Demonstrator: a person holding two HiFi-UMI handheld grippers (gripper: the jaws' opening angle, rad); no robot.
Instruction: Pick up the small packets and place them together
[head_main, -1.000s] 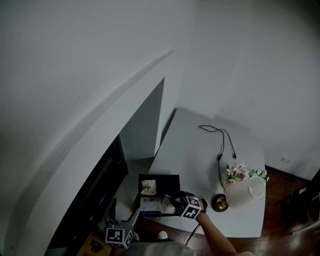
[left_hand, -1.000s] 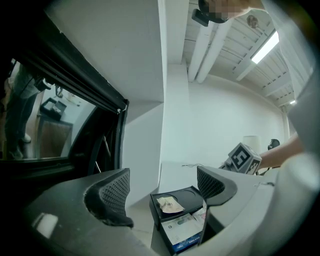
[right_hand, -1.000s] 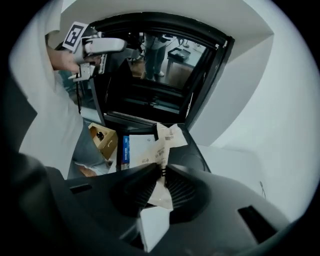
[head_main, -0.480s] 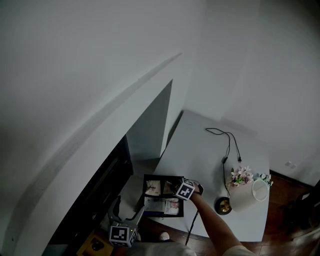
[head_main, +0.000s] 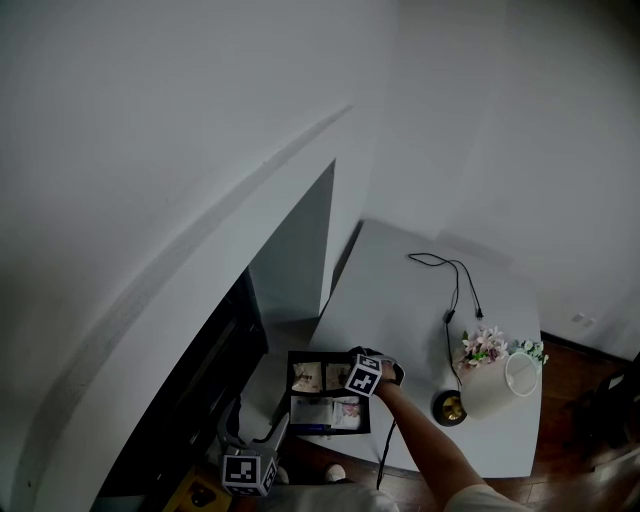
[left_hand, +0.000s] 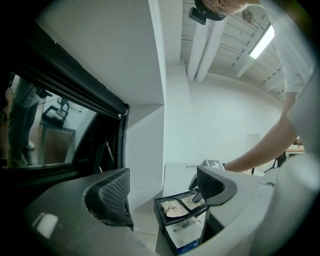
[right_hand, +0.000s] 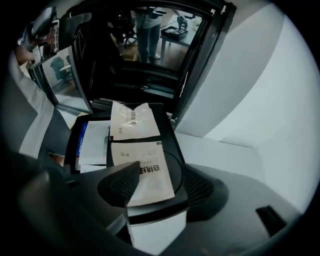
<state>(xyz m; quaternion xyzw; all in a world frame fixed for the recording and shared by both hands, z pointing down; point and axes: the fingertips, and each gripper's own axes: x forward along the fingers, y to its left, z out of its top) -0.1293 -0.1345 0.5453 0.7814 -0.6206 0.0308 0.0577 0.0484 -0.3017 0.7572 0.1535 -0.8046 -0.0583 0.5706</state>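
White tabletop carries a black tray at its near left corner, where two small packets lie side by side, the nearer packet just beside the farther packet. Over the tray hangs the right gripper; its jaws have just been opening and stand apart, the nearer packet lying loose between them. Low off the table's edge, the left gripper hovers with its jaws spread and nothing between them.

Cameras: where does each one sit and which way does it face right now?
Head view: on the person's head, looking steeply down at the black tray; shows right forearm, right gripper, left gripper.
Left gripper view: on the left gripper, about level, facing the tray; its jaws apart, empty.
Right gripper view: on the right gripper, tilted down into the tray; its jaws, just been opening, straddle a packet.
Shared: all three show the tray.
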